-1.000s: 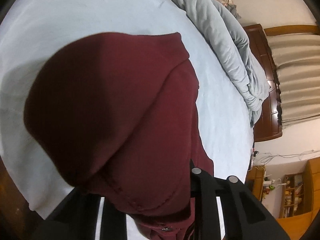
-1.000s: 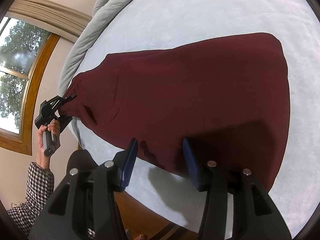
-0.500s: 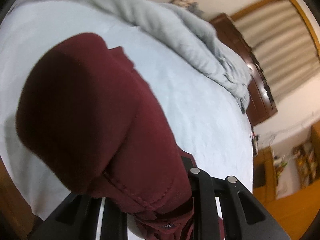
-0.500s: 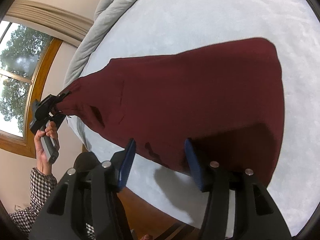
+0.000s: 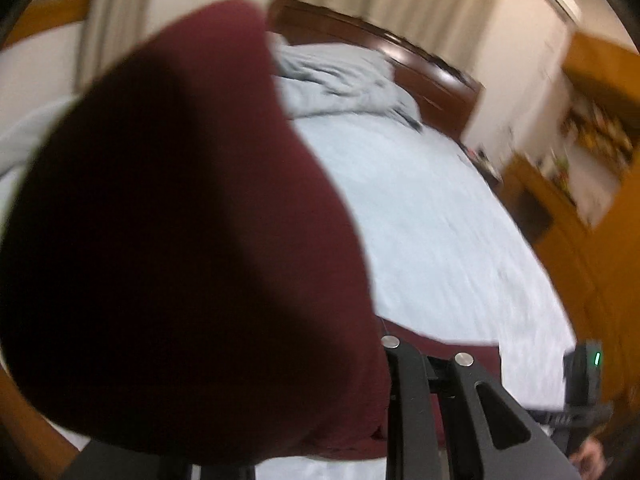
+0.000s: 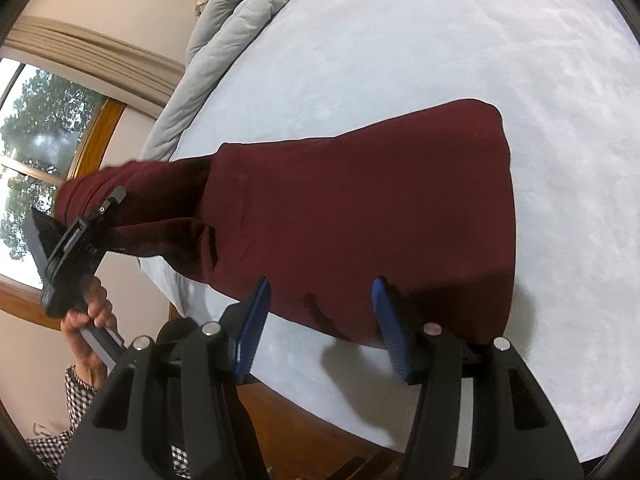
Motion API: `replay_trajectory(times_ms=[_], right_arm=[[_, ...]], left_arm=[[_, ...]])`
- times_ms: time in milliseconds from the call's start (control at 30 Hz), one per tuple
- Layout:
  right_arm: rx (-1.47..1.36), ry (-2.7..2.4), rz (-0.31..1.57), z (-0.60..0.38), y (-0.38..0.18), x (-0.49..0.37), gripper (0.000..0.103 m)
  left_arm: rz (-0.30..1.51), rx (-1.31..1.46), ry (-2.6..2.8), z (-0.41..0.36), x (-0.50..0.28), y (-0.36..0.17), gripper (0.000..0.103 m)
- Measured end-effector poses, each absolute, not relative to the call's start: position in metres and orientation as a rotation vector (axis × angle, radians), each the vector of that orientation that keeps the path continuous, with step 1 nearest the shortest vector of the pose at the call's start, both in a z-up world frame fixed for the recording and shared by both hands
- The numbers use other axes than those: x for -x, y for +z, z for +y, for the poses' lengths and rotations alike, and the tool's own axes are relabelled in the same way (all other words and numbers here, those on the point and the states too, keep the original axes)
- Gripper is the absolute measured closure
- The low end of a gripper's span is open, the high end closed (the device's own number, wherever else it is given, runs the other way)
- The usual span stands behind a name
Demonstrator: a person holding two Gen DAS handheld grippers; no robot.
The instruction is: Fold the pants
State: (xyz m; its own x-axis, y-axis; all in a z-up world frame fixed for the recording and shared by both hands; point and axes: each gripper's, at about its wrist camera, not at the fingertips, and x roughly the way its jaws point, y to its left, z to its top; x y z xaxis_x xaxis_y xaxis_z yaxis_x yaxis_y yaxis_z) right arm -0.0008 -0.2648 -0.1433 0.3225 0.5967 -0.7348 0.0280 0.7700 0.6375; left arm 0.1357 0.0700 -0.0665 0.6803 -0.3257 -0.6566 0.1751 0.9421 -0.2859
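The right gripper [image 6: 320, 320] hung with jaws released above the near edge of the pants [image 6: 360, 208]; only the right wrist view showed the left gripper [image 6: 110, 208] clenched on the raised waist end; the left wrist view was blurred, maroon cloth filling it; the far end lay flat on the bed [image 6: 440, 40]; open sheet beyond; a quilt [image 6: 240, 12] bunched along the far side.

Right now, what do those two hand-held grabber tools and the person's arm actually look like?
The right gripper has a black angular frame, silver round bolts and blue textured finger pads. The left gripper is also black, on a grey handle, held by a bare hand. The sleeve is black-and-white checked.
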Motion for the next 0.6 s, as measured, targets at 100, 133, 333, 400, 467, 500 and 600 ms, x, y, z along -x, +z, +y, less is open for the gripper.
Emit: replay_trajectory(times_ms=[100,133,333,400,467,500,600], right_arm=[[-0.630,0.402,1.197,-0.267,-0.145,0.002,0.049],[-0.633,0.401,1.197,-0.269,-0.146,0.003,0.049],[-0.654,0.384,1.192,-0.283,-0.150,0.007,0.048],[-0.666,0.379,1.193,-0.287,-0.152,0.009,0.048],[-0.667,0.373,1.195,-0.289,-0.154,0.009,0.046],[-0.666,0.372,1.196,-0.290,-0.154,0.009,0.045],[-0.669,0.369,1.198,-0.291,-0.154,0.009,0.040]], left_arm=[[0.797,0.122,-0.337,0.038,-0.132,-0.069,0.081],[0.808,0.100,-0.357,0.028,-0.130,-0.071,0.081],[0.875,-0.014,-0.469,-0.018,-0.114,-0.090,0.081],[0.919,-0.052,-0.506,-0.033,-0.108,-0.103,0.080],[0.963,-0.106,-0.525,-0.047,-0.102,-0.116,0.078],[0.976,-0.132,-0.529,-0.051,-0.102,-0.121,0.078],[0.961,-0.175,-0.525,-0.058,-0.087,-0.126,0.077]])
